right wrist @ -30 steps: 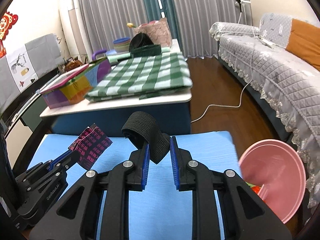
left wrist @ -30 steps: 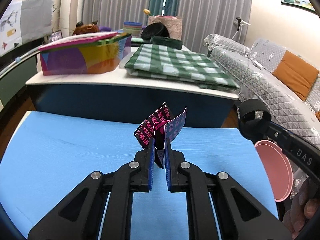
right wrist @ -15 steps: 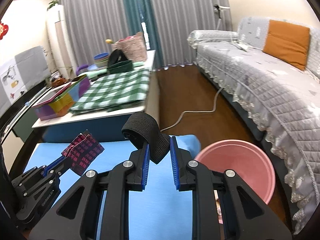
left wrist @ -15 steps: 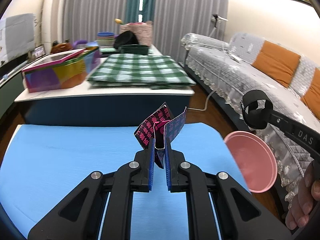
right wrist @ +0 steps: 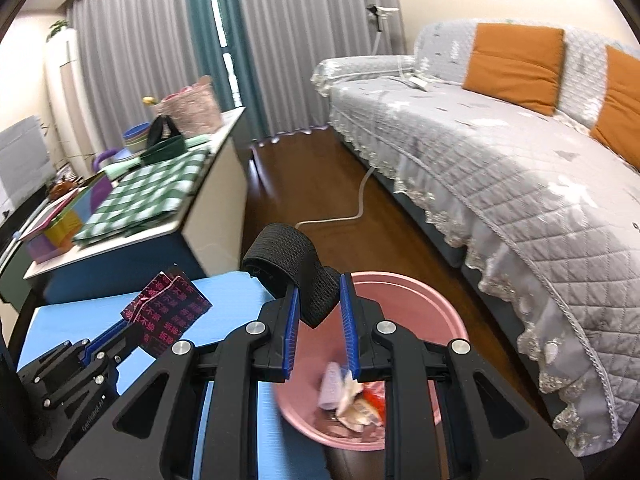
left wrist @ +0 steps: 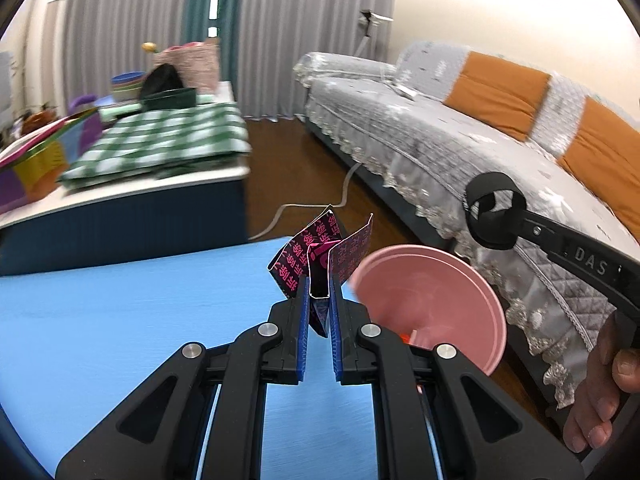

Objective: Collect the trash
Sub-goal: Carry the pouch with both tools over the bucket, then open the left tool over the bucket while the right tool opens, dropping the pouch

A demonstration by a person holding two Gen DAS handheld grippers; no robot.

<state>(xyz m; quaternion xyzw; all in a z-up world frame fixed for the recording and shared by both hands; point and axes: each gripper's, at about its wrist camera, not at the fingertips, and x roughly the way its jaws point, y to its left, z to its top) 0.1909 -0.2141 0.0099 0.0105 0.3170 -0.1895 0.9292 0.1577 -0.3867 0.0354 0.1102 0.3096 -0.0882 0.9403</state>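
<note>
The left tool (left wrist: 320,308) is pinching a folded dark wrapper with pink printed characters (left wrist: 320,256); its blue pads (left wrist: 303,332) press the lower edge of the wrapper from both sides, and the flaps of the wrapper fan out above the fingertips. This tool is held above the right-hand end of the blue-covered desk (left wrist: 120,320).

The right tool (right wrist: 318,316) is pinching a black elastic fabric band (right wrist: 288,256). The band is looped, and its lower fold sits between the blue pads (right wrist: 289,328), with the loop standing up above and to the left of them.

A round pink plastic bin (right wrist: 416,292) stands on the dark wooden floor (right wrist: 320,184), just beside the end of the blue-covered desk. In the right wrist view the right tool and the band are directly above the near part of the bin opening. Crumpled pale, white and red scraps (right wrist: 352,392) lie in the bottom of the bin.

In the left wrist view the pink bin is just to the right of the wrapper, and a person's hand (left wrist: 600,392) grips the handle of the right tool at the right edge.

A grey quilted sofa with orange cushions (right wrist: 520,128) runs along the right side of the room.
</note>
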